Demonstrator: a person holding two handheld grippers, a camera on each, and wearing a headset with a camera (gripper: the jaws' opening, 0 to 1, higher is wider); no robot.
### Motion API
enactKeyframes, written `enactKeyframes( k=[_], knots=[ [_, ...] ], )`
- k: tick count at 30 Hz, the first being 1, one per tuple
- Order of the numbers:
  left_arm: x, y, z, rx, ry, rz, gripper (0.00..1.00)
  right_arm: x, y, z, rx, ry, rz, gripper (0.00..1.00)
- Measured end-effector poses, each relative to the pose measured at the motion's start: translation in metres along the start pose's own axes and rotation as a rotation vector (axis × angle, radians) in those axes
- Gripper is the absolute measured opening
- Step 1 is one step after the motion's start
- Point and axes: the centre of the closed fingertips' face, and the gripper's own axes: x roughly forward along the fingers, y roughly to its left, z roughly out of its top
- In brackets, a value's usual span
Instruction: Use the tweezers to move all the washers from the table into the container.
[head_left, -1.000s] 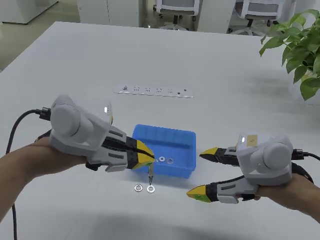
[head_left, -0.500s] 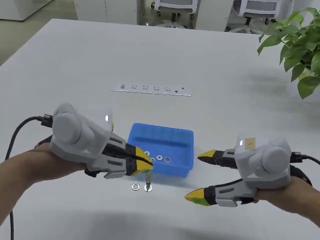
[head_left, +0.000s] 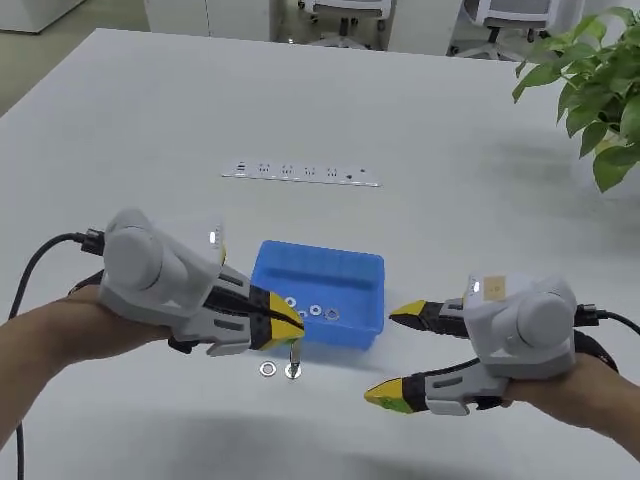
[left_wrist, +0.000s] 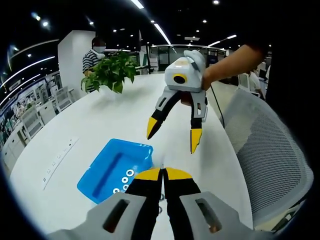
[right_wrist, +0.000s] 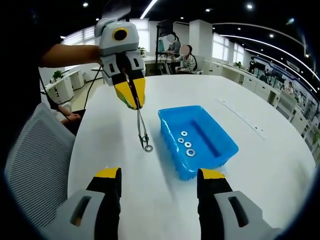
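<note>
Well, the white table (head_left: 450, 200) spread wide beneath me, with the blue tray (head_left: 345, 280) on it. My left gripper (head_left: 295, 325) hung at the tray's 8 o'clock, jaws pinched together on the tweezers (head_left: 293, 357), which pointed straight down to the tabletop. My right gripper (head_left: 380, 353) hovered at the tray's 4 o'clock, jaws spread wide with nothing between them. Four washers (right_wrist: 188, 144) lay inside the tray, toward its 7 o'clock corner. Just off the tray's 6 o'clock edge, one loose washer (head_left: 292, 371) lay on the table right at the tweezers' tips. I could not tell whether they had hold of it. A second loose washer (head_left: 267, 369) lay just beside it, at its 9 o'clock.
</note>
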Motion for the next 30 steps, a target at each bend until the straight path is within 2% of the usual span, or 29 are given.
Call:
enactKeyframes(
  k=[12, 22, 30],
  knots=[
    [0.003, 0.001, -0.001, -0.006, -0.011, -0.003, 0.05, 0.002, 0.003, 0.001, -0.009, -0.003, 0.017, 0.61],
    [0.002, 0.001, -0.003, 0.031, 0.024, -0.038, 0.05, 0.013, 0.009, 0.015, -0.058, -0.034, 0.059, 0.56],
    [0.002, 0.000, -0.004, 0.036, 0.036, -0.061, 0.05, 0.025, 0.013, 0.025, -0.084, -0.047, 0.102, 0.48]
  ],
)
